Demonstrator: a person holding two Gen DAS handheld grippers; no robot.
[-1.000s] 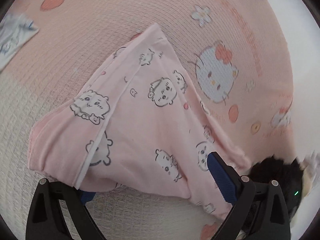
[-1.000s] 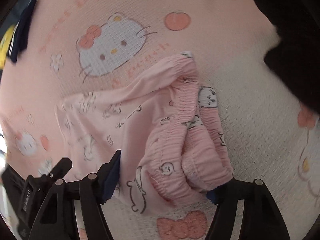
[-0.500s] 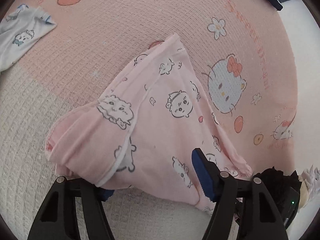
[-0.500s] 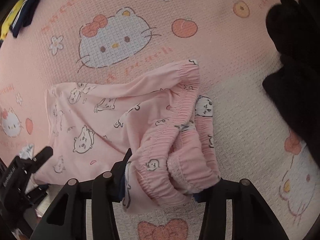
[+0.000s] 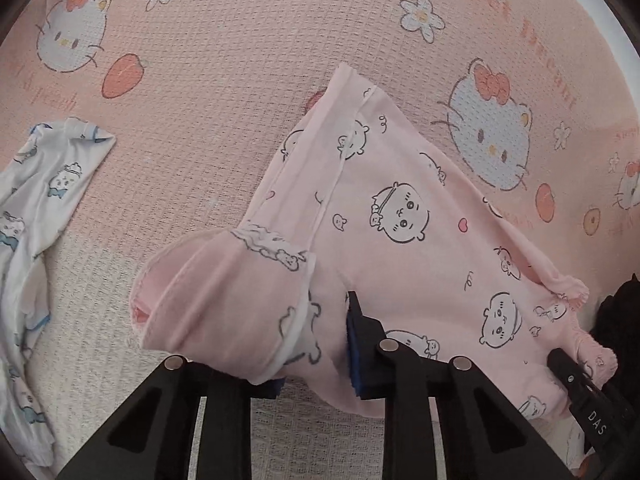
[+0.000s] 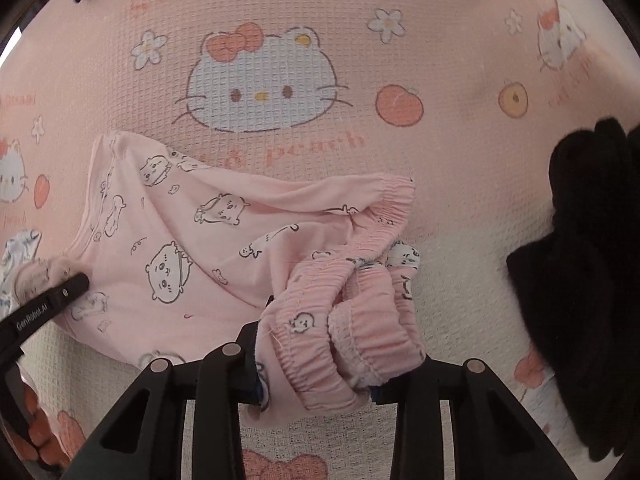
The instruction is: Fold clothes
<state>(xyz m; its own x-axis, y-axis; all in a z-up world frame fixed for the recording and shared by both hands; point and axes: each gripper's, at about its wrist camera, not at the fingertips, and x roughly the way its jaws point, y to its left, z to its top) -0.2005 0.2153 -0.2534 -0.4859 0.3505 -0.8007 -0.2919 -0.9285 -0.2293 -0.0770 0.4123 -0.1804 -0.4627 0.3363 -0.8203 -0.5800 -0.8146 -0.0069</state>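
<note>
Lying spread over a pink cartoon-cat blanket (image 5: 248,40), the pink printed trousers (image 5: 400,216) are being gripped at both ends. The left tool (image 5: 316,356) is closing on the leg-hem end: folded cloth is bunched between its blue-padded jaws and is draped over the left-hand one, while the right-hand pad is pressing into the fabric. The rest of the garment is stretching away ahead of this tool and off to its right, where the other tool's black finger (image 5: 576,376) is showing at the gathered waistband.

The right tool (image 6: 316,376) is closing too — the elastic waistband (image 6: 352,320) is crumpled into a thick roll between its jaws and is filling the gap between them. Ahead and to the left of this tool the trouser legs are being held in a shallow sag above the blanket, with the left tool's finger (image 6: 60,292) seen at the far hem.

A white printed garment (image 5: 36,216) is lying well to the left of the left tool, and a black garment (image 6: 584,264) is lying to the right of the right tool.
</note>
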